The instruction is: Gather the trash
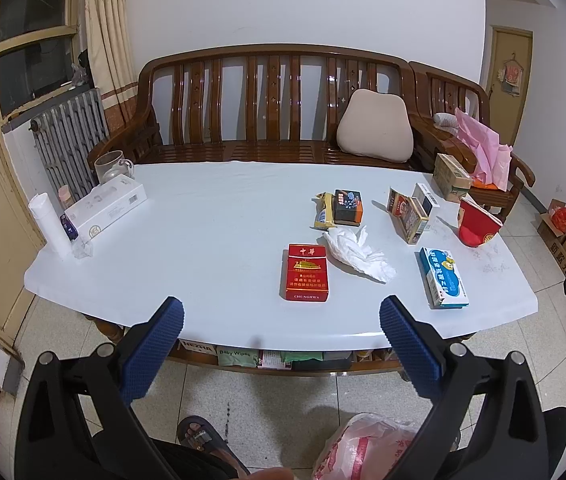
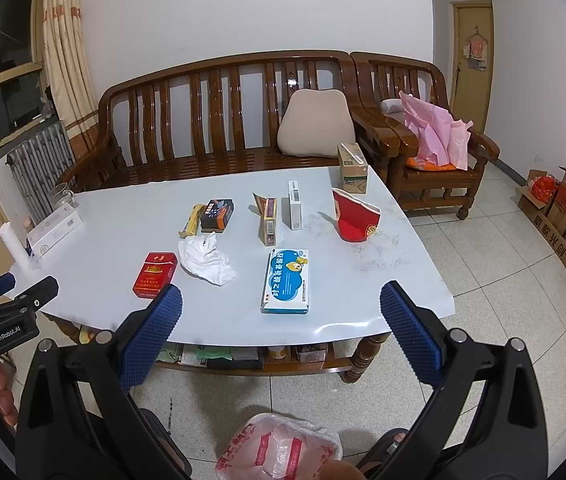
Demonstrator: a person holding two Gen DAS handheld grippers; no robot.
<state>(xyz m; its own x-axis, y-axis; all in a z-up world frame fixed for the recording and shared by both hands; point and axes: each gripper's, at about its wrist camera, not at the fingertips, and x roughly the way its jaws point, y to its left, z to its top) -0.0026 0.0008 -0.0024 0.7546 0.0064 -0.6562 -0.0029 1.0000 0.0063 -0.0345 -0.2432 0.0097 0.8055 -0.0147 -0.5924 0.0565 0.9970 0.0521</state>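
- Both tongs stand wide apart and empty, held short of the near edge of the white table.
- Left wrist view: the left gripper points at the table's middle. The red cigarette pack lies flat near the front, printed "CHUNGHWA". Just right of it, perhaps touching, lies the crumpled tissue. Near the front right is the blue medicine box, with the squashed red paper cup farther right.
- Same view, on the floor below: a thin plastic bag with red print, seemingly for the trash. "Baby Wipes" reads on a pack on the lower shelf.
- Right wrist view: the right gripper faces the medicine box, tissue to its left. The other tool's body reads "GenRobot.AI".
- Handling, as I judge it: the tissue is feather-light and soft, so pinch its raised middle fold. The cup is thin and already crushed; grip its rim wall. The boxes are stiff and light; clamp across their narrow sides.
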